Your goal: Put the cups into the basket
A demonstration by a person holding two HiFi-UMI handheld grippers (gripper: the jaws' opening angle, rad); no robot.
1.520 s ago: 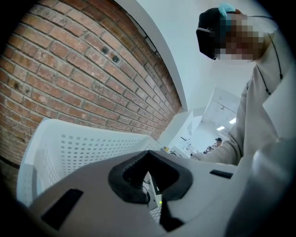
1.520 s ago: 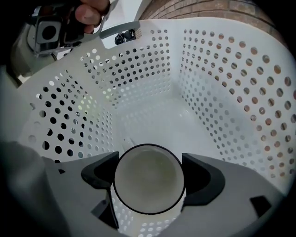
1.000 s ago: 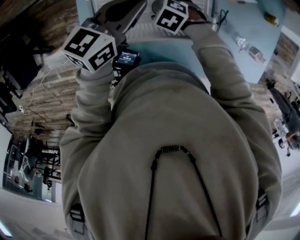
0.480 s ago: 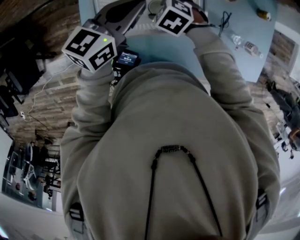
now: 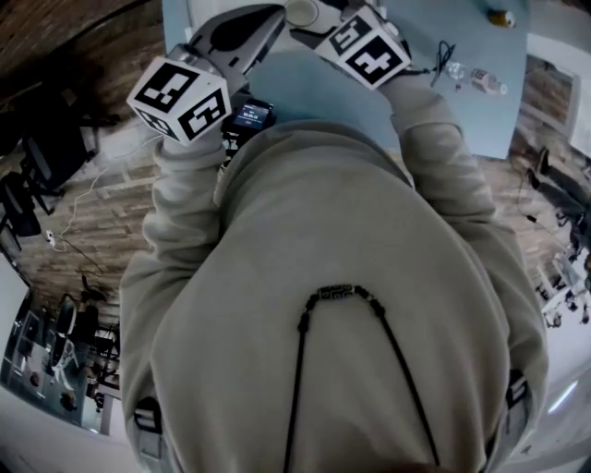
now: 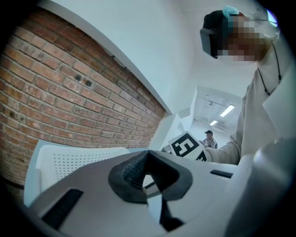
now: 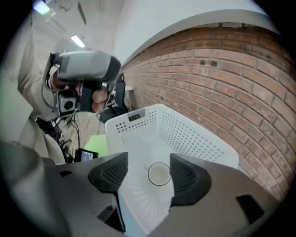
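Observation:
A white perforated basket (image 7: 185, 134) stands by a brick wall. One pale cup (image 7: 159, 175) sits upright on its floor. My right gripper (image 7: 149, 166) hangs well above the basket and looks down into it. Its jaws have just been closing partway, still stand open, and nothing is between the pads; the cup shows far below the gap. My left gripper (image 6: 147, 155) is raised beside the basket's rim (image 6: 78, 159), roughly level, with its pads together and empty. In the head view both grippers, left (image 5: 235, 32) and right (image 5: 309, 14), are at the top edge.
A brick wall (image 7: 231, 69) runs behind the basket. A small device with a lit screen (image 5: 251, 115) lies at the table's near edge. Bottles (image 5: 480, 78), a cable (image 5: 443, 55) and a yellow thing (image 5: 501, 17) lie far right on the blue table (image 5: 323, 88).
Both grippers have risen toward the top of the head view. The right marker cube has shifted right and tilted. The white basket has slipped out of that view.

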